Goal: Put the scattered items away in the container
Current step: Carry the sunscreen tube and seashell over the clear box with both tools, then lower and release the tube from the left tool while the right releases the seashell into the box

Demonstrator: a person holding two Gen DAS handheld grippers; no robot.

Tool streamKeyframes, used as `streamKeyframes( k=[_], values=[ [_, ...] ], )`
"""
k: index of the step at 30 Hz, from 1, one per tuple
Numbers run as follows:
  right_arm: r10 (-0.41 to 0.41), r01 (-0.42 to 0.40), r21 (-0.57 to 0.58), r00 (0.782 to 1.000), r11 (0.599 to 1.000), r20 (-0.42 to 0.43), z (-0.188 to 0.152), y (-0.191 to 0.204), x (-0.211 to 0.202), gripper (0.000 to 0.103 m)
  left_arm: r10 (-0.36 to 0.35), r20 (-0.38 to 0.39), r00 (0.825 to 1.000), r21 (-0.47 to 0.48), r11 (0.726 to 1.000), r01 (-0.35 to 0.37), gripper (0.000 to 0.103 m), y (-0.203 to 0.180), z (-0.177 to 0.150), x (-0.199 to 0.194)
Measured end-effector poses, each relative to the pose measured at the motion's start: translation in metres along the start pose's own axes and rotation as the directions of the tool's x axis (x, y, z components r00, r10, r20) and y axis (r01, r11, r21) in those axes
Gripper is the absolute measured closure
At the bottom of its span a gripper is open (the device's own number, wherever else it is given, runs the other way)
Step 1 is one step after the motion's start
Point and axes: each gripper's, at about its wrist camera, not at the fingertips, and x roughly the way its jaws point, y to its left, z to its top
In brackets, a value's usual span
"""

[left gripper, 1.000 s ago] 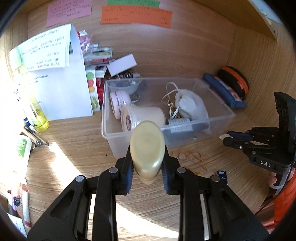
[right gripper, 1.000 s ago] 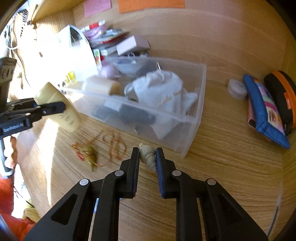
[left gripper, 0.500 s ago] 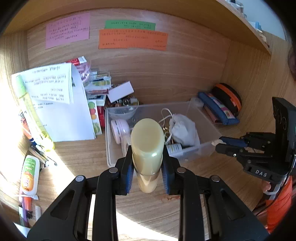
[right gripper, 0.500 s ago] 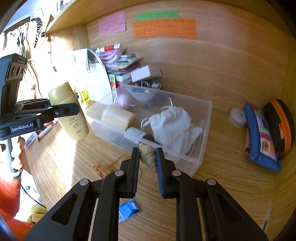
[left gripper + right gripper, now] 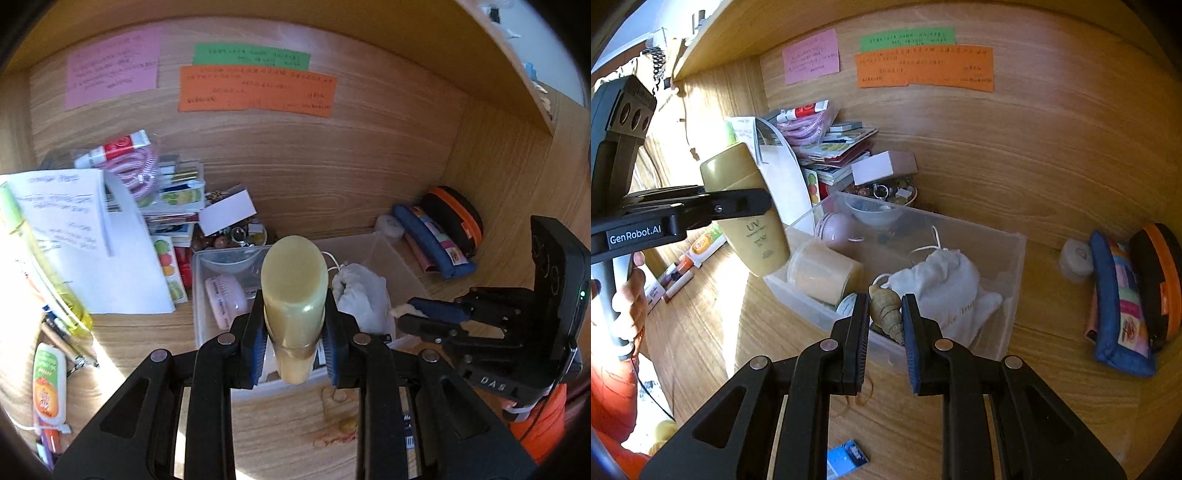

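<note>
Wood-grain panelling backs the bench (image 5: 1052, 369), with pink, green and orange notes (image 5: 255, 88) stuck across the upper middle of both views. At frame centre sits the clear container (image 5: 1008, 295), already holding a white drawstring pouch (image 5: 942, 280), a pink round case (image 5: 225, 299) and a cream jar (image 5: 820, 273) lying on its side. The left claw (image 5: 293, 332) pinches a beige UV lotion bottle (image 5: 293, 291) above the container's near-left corner, blocking that view of its middle. The right claw (image 5: 884, 321) is pressed on a spiral seashell (image 5: 886, 310) over the near wall. Papers and booklets (image 5: 92, 243) crowd the left; a blue pouch (image 5: 1119, 306) and an orange-trimmed case (image 5: 1160, 280) lie at far right. A small blue packet (image 5: 846, 459) lies at the lower edge.
</note>
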Motion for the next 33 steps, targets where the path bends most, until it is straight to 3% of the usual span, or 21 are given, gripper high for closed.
streamKeyframes(
  k=[17,33],
  values=[
    [-0.027,0.022,-0.053,0.996,0.998,-0.083,0.032,-0.002,0.068,0.087,0.03,-0.059,0.998,-0.022,0.999,-0.032,0.077,0.004,0.029,0.071],
    [-0.045,0.035,-0.09,0.992,0.995,-0.119,0.029,-0.003,0.101,0.087,0.097,-0.133,0.986,0.022,0.995,-0.094,0.077,0.001,0.017,0.117]
  ],
)
